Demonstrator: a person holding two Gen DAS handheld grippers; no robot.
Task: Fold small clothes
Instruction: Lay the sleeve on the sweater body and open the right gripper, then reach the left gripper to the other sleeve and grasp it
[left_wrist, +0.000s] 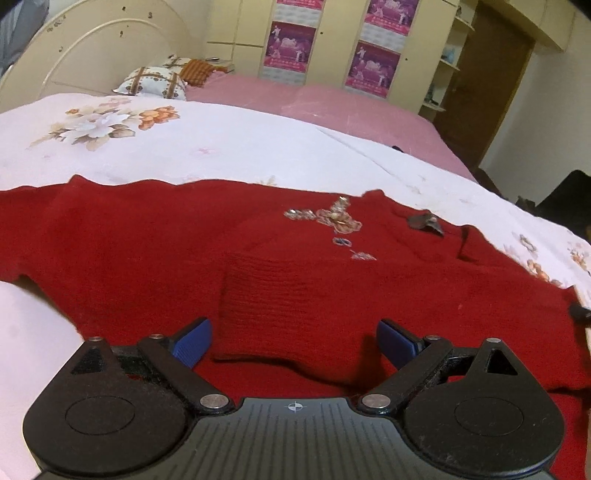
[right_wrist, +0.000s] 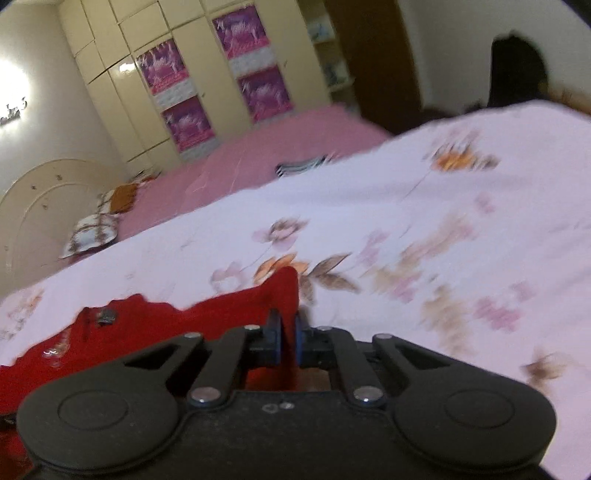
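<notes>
A small red knit sweater with a beaded flower lies spread on a white floral quilt. One ribbed sleeve cuff is folded over its body. My left gripper is open just above the cuff, its blue pads on either side. In the right wrist view my right gripper is shut on a raised edge of the red sweater, lifted above the quilt. That view is motion-blurred.
The bed's pink sheet lies beyond the quilt, with pillows at a cream headboard. Cream wardrobes with purple posters stand behind. A striped cloth lies at the quilt's far edge.
</notes>
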